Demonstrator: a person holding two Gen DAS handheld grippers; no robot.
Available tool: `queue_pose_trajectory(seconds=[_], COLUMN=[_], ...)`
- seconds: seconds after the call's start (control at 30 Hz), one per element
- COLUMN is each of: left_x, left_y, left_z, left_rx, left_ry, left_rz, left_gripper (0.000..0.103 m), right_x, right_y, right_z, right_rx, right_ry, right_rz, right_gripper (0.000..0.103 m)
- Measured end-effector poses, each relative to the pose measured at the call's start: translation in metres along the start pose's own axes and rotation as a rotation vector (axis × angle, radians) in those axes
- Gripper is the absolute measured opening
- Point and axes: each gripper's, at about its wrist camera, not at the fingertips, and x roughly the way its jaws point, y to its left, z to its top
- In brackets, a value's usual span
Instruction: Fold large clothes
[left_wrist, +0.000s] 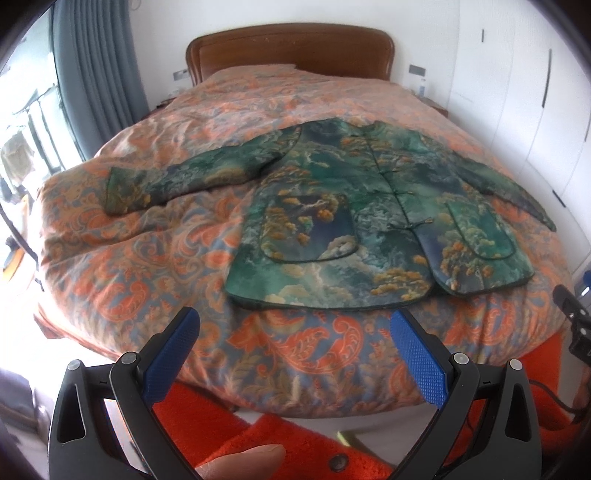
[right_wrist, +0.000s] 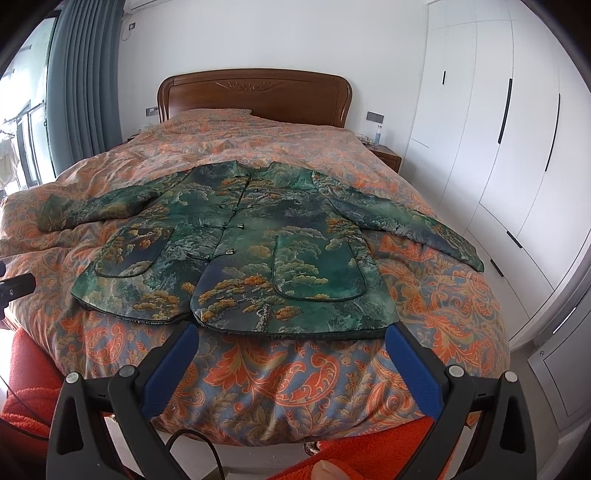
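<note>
The green printed jacket (right_wrist: 236, 251) lies flat, front up, mid-frame on the bed (right_wrist: 295, 376), sleeves spread toward the left and right edges; the left gripper (left_wrist: 295, 354) and right gripper (right_wrist: 291, 365) hover near its hem, jaws wide apart and empty; a pinch could snag the soft quilt beneath, dragging the jacket askew.

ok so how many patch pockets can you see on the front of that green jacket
2. One pocket sits on the jacket's left front panel as seen in the right wrist view, the other pocket on the right panel, both near the hem.
</note>
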Motion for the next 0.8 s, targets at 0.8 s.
queue_pose_trajectory(seconds=[0.8], left_x=[0.021], left_y=[0.009], left_z=[0.012], left_rx=[-0.012], left_ry=[-0.022], left_rz=[0.058], left_gripper=[0.103], right_x=[0.027], right_y=[-0.065], right_z=[0.055], right_rx=[0.029], right_ry=[-0.162], right_rz=[-0.103], right_gripper=[0.103])
